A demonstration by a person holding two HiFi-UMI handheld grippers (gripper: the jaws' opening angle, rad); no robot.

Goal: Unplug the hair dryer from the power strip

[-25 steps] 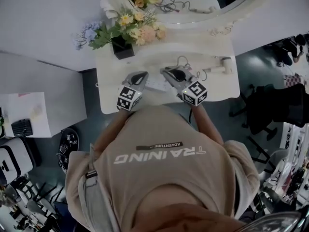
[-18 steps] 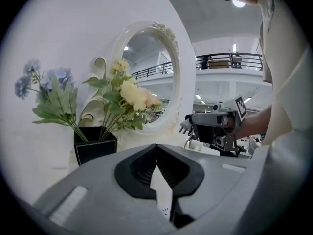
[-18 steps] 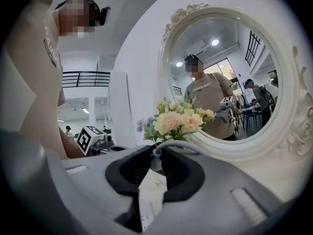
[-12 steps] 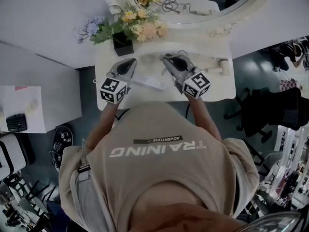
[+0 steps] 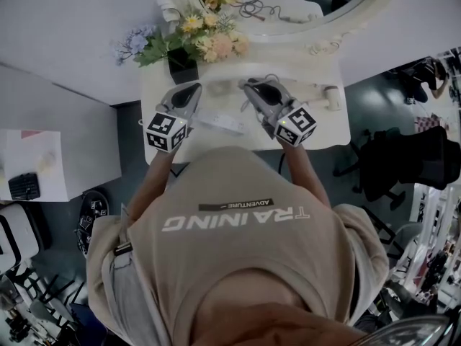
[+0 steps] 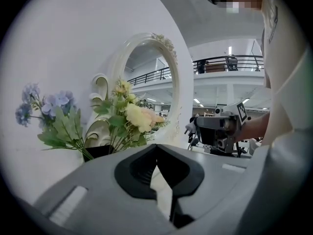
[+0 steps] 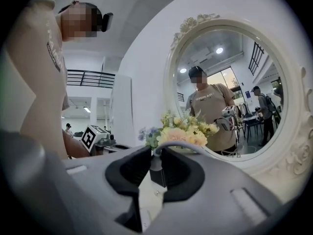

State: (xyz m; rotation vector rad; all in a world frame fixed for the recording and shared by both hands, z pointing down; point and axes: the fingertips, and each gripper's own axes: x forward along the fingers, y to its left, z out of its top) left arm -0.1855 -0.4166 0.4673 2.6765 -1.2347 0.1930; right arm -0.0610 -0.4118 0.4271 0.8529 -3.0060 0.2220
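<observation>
White worktop (image 5: 328,130) fills the upper middle of the head view, under an oval mirror (image 5: 325,37) and a pot of flowers (image 5: 205,40). We see the right gripper (image 5: 252,89) just right of centre, its jaws closed on a dark plug (image 7: 157,173) whose grey cable (image 7: 182,145) arches up out of them. Our left gripper (image 5: 189,92) sits left of centre, jaws drawn together at the tips, empty. Between the two lies the white power strip (image 5: 225,124); the hair dryer (image 5: 322,92) rests near the worktop's right edge.
</observation>
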